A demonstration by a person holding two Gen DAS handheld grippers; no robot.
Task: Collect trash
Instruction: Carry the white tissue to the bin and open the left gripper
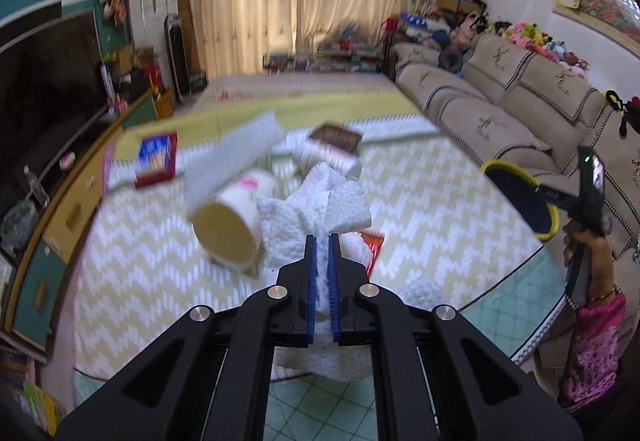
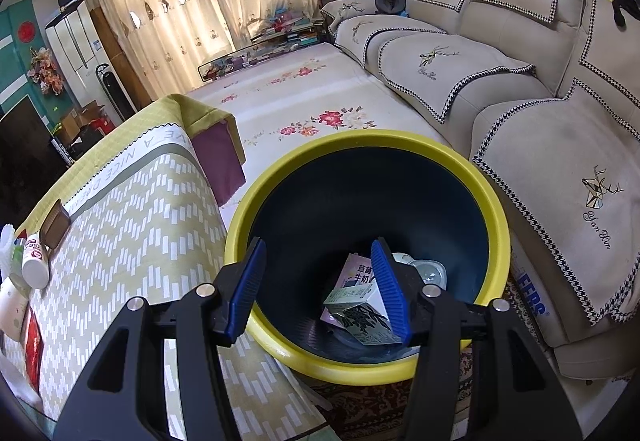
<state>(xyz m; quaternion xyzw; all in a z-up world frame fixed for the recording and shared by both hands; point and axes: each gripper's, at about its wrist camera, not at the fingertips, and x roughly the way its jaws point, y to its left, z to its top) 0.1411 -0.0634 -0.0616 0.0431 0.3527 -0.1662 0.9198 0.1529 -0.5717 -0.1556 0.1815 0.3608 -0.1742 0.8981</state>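
Left tool (image 1: 322,241) pinches a crumpled white paper towel (image 1: 316,197); right tool (image 2: 320,281) gapes empty over the bin (image 2: 496,217).

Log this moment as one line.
left claw: shut on white tissue | right claw: open, empty | bin: milk carton inside

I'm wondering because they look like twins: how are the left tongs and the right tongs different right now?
The left tongs are squeezed shut on a crumpled white paper towel; the right tongs are open and hold nothing. The left tongs are above the table with its trash; the right tongs point into the yellow-rimmed bin, where a carton lies. Both have black arms and blue pads.
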